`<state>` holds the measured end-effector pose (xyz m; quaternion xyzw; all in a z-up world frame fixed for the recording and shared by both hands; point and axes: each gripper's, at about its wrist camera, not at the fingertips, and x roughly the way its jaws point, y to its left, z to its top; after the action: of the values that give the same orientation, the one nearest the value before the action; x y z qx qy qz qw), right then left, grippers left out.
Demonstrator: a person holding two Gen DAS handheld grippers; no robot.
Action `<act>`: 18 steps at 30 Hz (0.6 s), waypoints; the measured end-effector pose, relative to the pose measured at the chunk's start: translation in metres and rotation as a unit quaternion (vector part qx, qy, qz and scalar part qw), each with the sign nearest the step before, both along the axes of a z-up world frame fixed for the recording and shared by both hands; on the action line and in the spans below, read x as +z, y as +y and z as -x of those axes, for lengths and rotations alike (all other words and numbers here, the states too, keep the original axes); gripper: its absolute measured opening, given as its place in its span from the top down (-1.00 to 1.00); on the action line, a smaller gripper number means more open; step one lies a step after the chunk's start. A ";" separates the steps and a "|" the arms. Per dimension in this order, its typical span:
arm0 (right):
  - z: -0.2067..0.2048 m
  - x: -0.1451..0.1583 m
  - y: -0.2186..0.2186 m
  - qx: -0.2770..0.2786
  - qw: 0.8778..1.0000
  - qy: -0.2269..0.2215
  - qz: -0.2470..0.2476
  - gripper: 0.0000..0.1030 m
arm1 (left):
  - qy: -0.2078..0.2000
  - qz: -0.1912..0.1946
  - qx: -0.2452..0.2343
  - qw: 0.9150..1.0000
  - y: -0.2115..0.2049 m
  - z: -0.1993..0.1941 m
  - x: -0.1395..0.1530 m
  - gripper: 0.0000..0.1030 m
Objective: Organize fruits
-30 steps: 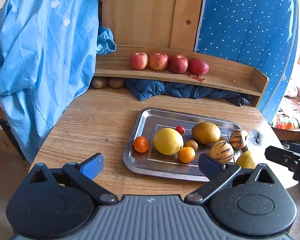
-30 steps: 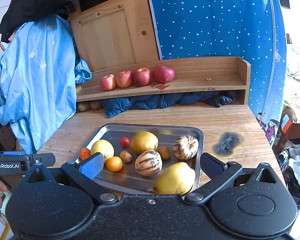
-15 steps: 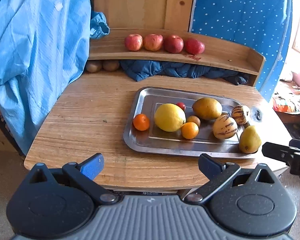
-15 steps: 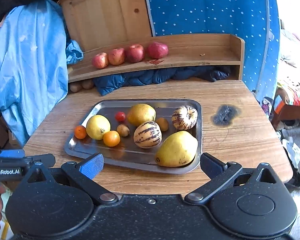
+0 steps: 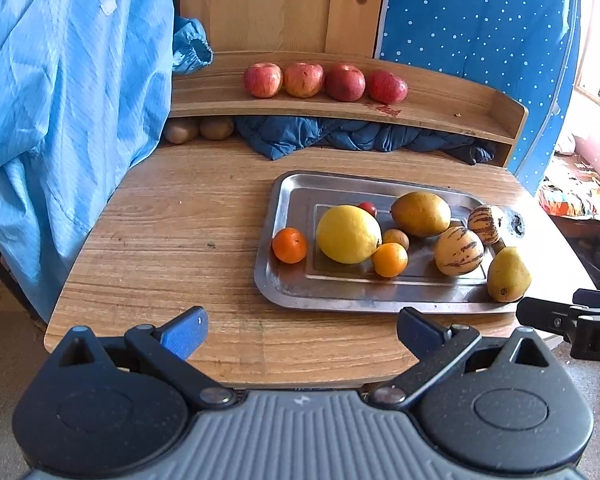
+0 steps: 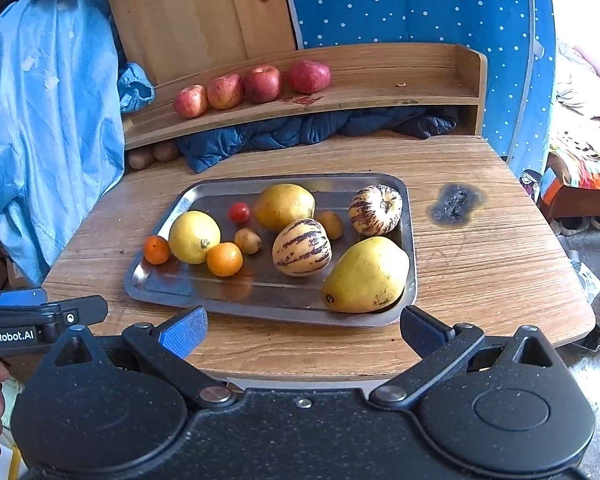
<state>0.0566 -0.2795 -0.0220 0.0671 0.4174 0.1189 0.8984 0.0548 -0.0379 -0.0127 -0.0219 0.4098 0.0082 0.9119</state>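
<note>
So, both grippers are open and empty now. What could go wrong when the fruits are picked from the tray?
1. The pear leans on the tray rim near the table edge; a nudge may roll it off.
2. The orange touches the lemon, so fingers may push both.

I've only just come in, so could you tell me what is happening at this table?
A person holds a gripper in each hand at the near edge of a wooden table. The left gripper and the right gripper are both open and hold nothing. A metal tray carries mixed fruit: a lemon, two oranges, pears, striped melons. Four apples are lined up on the shelf behind. No fruit is being touched.
</note>
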 end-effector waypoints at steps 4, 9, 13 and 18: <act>-0.002 0.000 0.002 -0.004 1.000 0.002 0.002 -0.99 | -0.001 0.001 -0.005 1.000 0.002 -0.003 -0.001 -0.99; -0.003 0.000 0.006 0.000 1.000 0.003 0.003 -0.99 | 0.002 0.005 -0.005 1.000 0.005 -0.005 -0.002 -0.99; -0.003 0.000 0.008 0.001 1.000 0.004 0.004 -0.99 | 0.004 0.006 -0.006 1.000 0.008 -0.005 -0.002 -0.99; -0.004 0.001 0.009 0.002 1.000 0.004 0.004 -0.99 | 0.005 0.007 -0.006 1.000 0.009 -0.007 -0.003 -0.99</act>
<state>0.0602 -0.2705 -0.0215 0.0630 0.4215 0.1187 0.8968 0.0613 -0.0286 -0.0159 -0.0255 0.4147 0.0001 0.9096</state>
